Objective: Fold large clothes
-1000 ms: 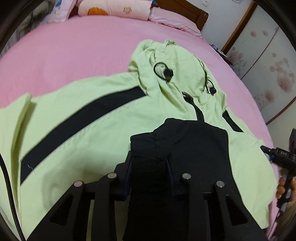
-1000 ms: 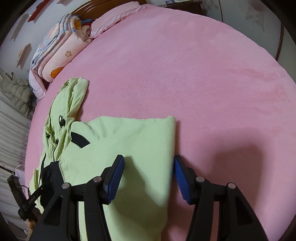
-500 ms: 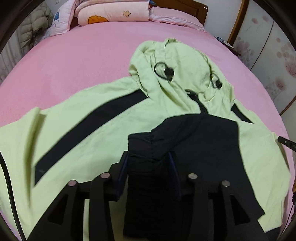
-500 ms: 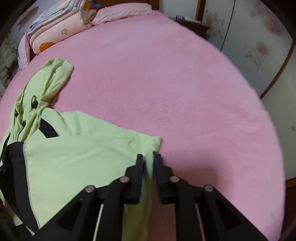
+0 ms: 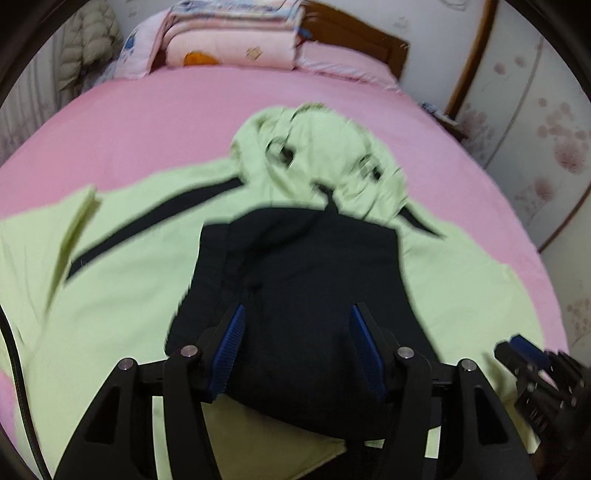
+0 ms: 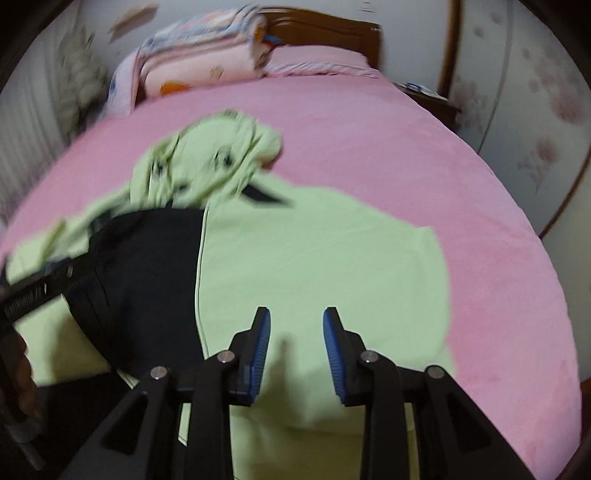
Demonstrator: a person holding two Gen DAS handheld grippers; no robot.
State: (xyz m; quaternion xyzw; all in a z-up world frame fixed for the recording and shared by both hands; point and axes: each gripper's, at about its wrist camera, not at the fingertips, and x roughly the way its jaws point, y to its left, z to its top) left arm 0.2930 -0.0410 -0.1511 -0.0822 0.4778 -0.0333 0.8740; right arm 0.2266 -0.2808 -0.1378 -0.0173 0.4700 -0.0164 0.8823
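A: What's under my cams?
B: Pink bed (image 5: 155, 122). Green-black jacket (image 5: 122, 295) spread flat on it, hood toward the headboard (image 5: 354, 35). Folded quilts (image 5: 229, 33) stacked against the headboard.

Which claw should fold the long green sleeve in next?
Probably the left claw: the spread-out sleeve lies on its side. The right claw hovers over the side already folded.

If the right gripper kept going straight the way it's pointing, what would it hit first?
Most likely the green panel of the jacket lying on the bed. The right gripper is open with nothing between its pads, aimed down at that fabric. How far above it the gripper sits is unclear.
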